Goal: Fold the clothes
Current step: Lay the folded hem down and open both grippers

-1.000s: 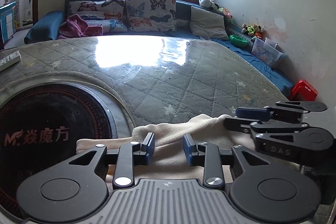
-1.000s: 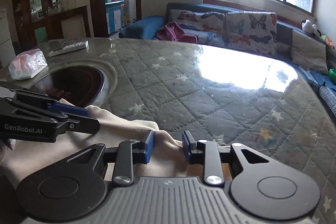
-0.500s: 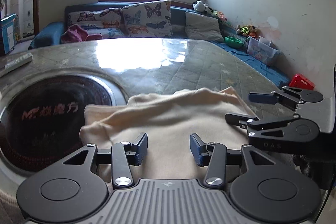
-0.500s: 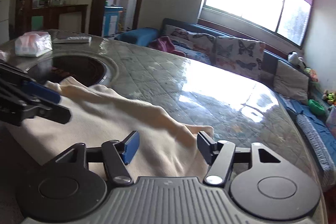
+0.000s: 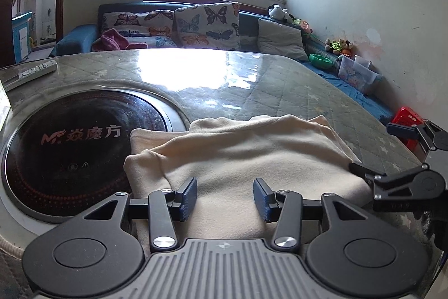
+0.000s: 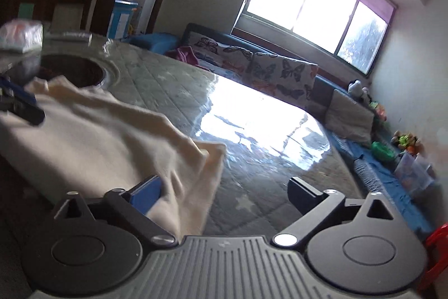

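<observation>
Left wrist view shows my left fingers (image 5: 224, 199) spread wider than a second ago, gripping nothing, with the cream garment (image 5: 246, 159) lying doubled on the surface (image 5: 280, 91) ahead at 12 o'clock, its left edge over the dark round cooktop (image 5: 75, 142). My right fingers (image 6: 221, 194) have also opened wide and swung off toward 3 o'clock. Both have let the cloth go, so I judge one fold is laid; whether more folds remain I cannot tell.
</observation>
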